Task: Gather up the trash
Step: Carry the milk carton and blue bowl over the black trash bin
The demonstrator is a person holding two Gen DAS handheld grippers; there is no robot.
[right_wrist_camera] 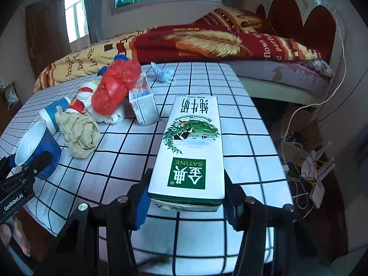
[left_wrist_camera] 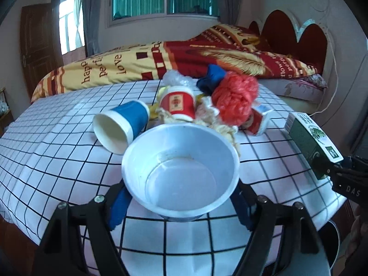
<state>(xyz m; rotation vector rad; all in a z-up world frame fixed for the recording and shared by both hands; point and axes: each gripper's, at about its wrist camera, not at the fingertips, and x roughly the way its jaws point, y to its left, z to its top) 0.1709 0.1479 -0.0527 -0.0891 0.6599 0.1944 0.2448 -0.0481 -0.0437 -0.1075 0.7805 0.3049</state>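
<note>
My left gripper (left_wrist_camera: 181, 197) is shut on a blue paper cup with a white inside (left_wrist_camera: 180, 168), held above the checked table (left_wrist_camera: 57, 151); the cup also shows in the right wrist view (right_wrist_camera: 36, 147). My right gripper (right_wrist_camera: 186, 197) is shut on a white and green milk carton (right_wrist_camera: 193, 147), also seen at the right of the left wrist view (left_wrist_camera: 308, 138). On the table lie a tipped blue cup (left_wrist_camera: 122, 126), a red cup (left_wrist_camera: 177, 103), a red plastic bag (left_wrist_camera: 234, 99), a beige rag (right_wrist_camera: 78, 133) and a small red and white carton (right_wrist_camera: 143, 105).
A crumpled pale wrapper (right_wrist_camera: 163, 72) lies near the table's far edge. A bed with a red and yellow quilt (left_wrist_camera: 184, 55) stands behind the table. Cables and a power strip (right_wrist_camera: 308, 168) lie on the floor at the right. A metal bin rim (left_wrist_camera: 333, 243) shows below the table's right corner.
</note>
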